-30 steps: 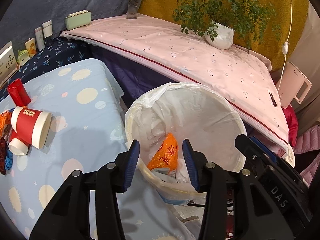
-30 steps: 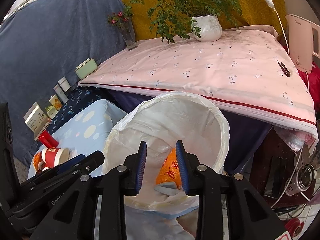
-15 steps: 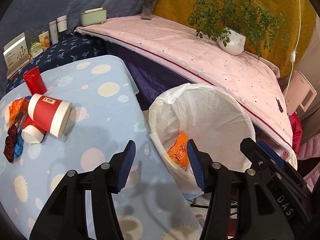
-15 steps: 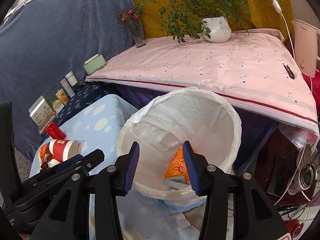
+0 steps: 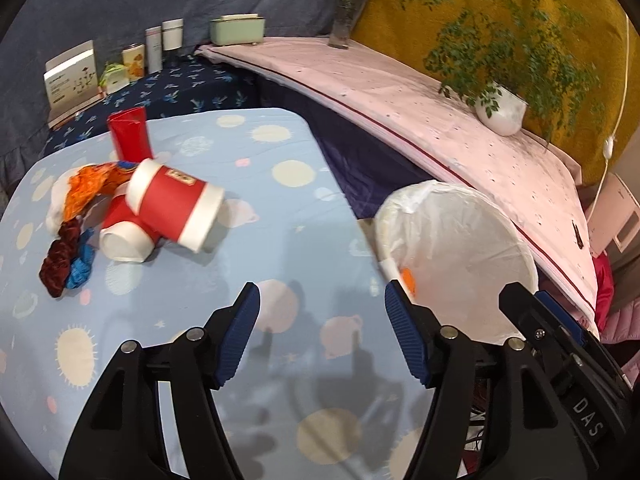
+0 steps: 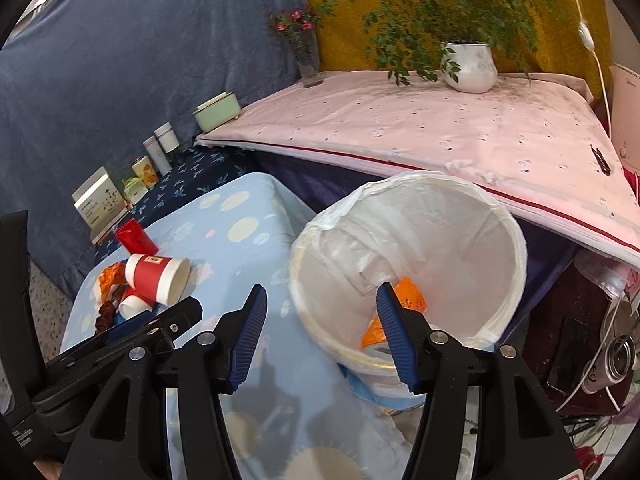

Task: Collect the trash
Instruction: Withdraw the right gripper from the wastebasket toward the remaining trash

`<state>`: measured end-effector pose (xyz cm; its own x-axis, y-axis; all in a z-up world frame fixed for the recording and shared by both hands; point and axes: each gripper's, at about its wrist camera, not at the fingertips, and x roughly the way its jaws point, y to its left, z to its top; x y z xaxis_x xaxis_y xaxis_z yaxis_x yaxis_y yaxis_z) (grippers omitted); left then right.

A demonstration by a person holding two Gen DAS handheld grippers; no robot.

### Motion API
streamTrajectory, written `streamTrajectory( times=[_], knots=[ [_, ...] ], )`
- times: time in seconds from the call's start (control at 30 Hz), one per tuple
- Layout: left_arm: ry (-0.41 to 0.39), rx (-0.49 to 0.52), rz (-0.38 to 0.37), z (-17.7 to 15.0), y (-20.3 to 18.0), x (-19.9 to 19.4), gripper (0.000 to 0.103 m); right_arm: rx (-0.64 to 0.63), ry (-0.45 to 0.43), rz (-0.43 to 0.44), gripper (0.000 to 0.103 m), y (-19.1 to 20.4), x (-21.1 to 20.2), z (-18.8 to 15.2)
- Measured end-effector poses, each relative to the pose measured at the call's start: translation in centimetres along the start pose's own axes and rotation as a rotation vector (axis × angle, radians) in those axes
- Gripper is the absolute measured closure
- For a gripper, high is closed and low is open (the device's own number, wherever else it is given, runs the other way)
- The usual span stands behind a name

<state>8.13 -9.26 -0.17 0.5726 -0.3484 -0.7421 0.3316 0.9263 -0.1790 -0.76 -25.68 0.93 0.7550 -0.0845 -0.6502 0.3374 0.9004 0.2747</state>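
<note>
Blue cloth with pale planets and suns covers the counter (image 5: 280, 208) beneath both grippers. Left gripper (image 5: 322, 332): jaws apart and opening, nothing between them, only bare cloth below. Ahead and to its left lies the remaining trash in one cluster: a red paper cup (image 5: 174, 204) on its side, mouth toward the gripper, resting across a second tipped red cup (image 5: 124, 232); a crumpled orange wrapper (image 5: 90, 188) touching them on the far left; a dark red and blue scrunched bundle (image 5: 66, 264) just beside the lower cup; a red tube (image 5: 128, 136) standing upright behind the cluster. Ahead and to the right of the left gripper, off the counter's edge, stands a white bin (image 5: 460, 264) lined with a plastic bag. Right gripper (image 6: 318, 332): jaws likewise apart and opening, empty, held above the bin's near rim, with an orange wrapper (image 6: 408, 296) lying inside the bin just past its right finger. Beyond the bin, a pink-clothed shelf (image 6: 420, 128) carries a white potted plant (image 6: 470, 68) and a vase of pink flowers (image 6: 306, 52). Far left of both grippers, small boxes and jars (image 5: 148, 52) line a dark blue ledge.
</note>
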Motion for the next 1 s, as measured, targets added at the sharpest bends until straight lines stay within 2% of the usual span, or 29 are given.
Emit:
streamTrajectory(
  times=[0.4,0.67,0.8,1.0],
  knots=[
    [-0.035,-0.102,0.055,-0.5,7.6,-2.4,0.041,-0.096,0.034,0.052,0.046,6.7,0.5,-1.7],
    [-0.041,-0.169,0.122,-1.1,13.3,-3.6,0.041,-0.152,0.066,0.087,0.042,11.3,1.1,-3.3],
    [-0.041,-0.211,0.162,-1.5,16.5,-4.0,0.034,-0.186,0.089,0.103,0.042,13.6,1.9,-4.2],
    [-0.031,-0.256,0.216,-1.6,21.0,-3.8,0.033,-0.226,0.129,0.127,0.042,17.0,3.5,-5.6]
  ],
)
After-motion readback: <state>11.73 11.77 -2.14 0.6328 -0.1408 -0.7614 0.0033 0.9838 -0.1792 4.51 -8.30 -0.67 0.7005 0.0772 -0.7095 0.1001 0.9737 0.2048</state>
